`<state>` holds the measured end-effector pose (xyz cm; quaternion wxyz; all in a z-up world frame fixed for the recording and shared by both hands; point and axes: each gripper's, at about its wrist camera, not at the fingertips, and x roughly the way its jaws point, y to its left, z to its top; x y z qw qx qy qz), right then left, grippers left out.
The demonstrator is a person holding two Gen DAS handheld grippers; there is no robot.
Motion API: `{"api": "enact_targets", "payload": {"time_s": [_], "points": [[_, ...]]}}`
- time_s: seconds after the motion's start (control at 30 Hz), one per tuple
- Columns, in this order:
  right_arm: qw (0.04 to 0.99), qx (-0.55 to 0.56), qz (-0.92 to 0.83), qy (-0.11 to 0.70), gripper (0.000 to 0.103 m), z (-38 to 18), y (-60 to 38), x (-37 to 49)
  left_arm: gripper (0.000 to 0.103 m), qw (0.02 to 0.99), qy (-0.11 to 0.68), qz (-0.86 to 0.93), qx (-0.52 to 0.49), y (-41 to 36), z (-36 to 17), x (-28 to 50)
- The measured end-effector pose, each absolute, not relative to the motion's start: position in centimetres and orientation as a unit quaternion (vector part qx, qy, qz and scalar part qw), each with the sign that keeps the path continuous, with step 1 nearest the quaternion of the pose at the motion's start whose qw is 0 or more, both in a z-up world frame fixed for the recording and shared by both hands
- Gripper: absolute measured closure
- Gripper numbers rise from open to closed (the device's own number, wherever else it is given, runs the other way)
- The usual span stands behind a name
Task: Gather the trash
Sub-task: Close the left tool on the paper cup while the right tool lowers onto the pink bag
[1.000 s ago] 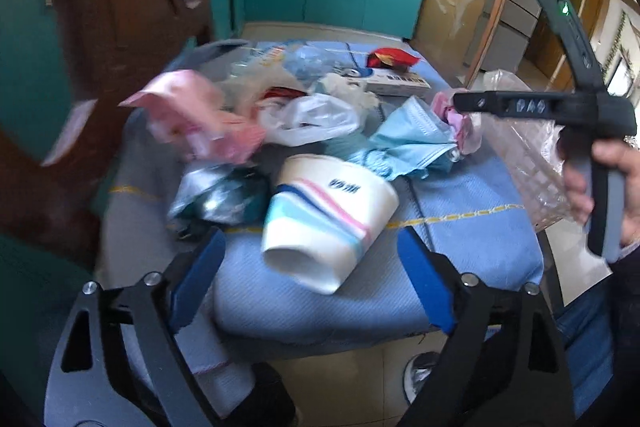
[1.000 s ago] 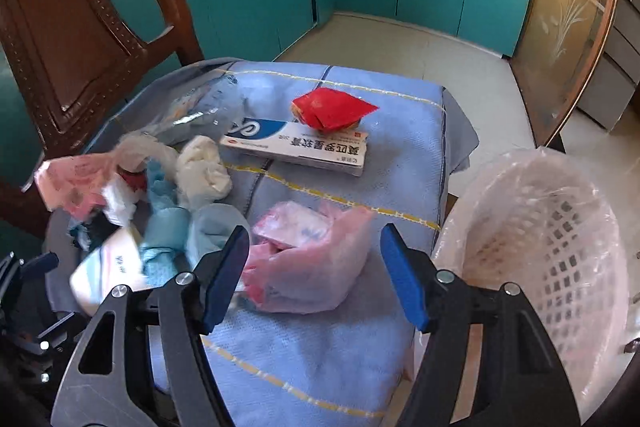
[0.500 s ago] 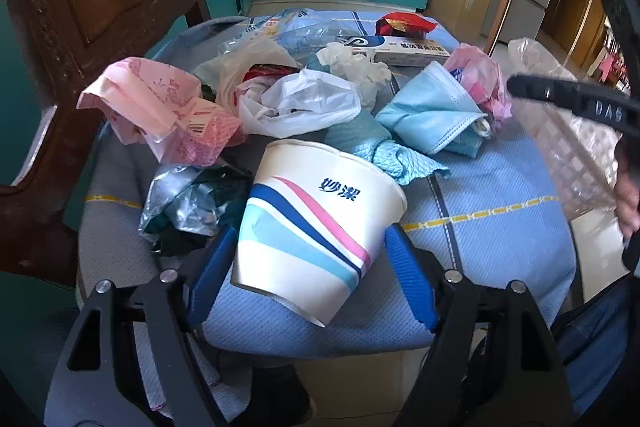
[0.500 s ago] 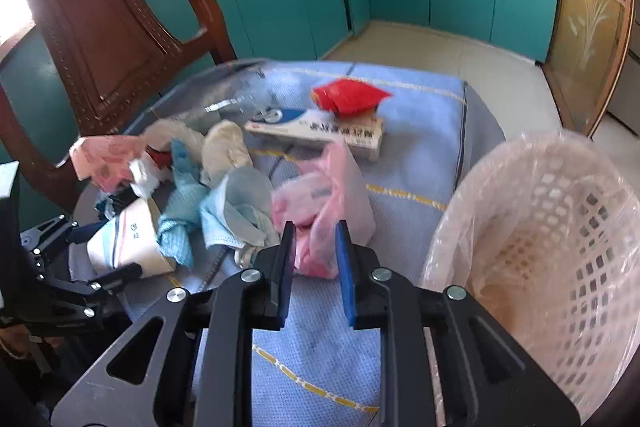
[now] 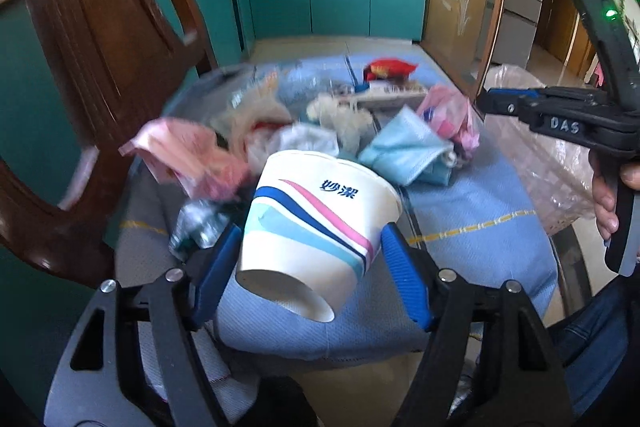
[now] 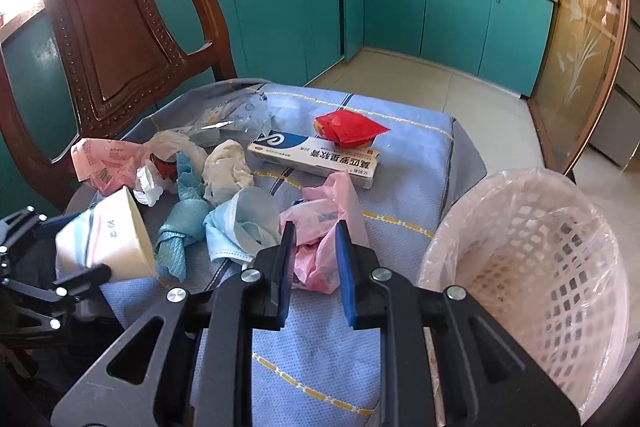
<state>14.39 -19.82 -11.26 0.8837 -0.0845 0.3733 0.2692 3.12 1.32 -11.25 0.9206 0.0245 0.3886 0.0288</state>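
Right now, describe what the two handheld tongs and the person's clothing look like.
Left tongs: black angular frame with triangular cut-outs, silver rivets, blue ribbed pads. Right tongs: same build; seen from the left wrist view, its black body reads "DAS" in white, a green light glows above, and it has a grey-edged handle. The person wears blue jeans.

Low in the frame, the left gripper has just closed onto the tilted paper cup, pads touching its sides.
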Motion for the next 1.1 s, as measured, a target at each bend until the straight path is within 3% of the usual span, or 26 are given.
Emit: {"api": "enact_targets", "payload": {"time_s": [1.1], "points": [[0.906,-0.085,0.252,0.329,0.082,-9.6,-21.2,12.7,0.030,0.956,0.288,0.047,0.019,0.5,-7.5,1.2]]}}
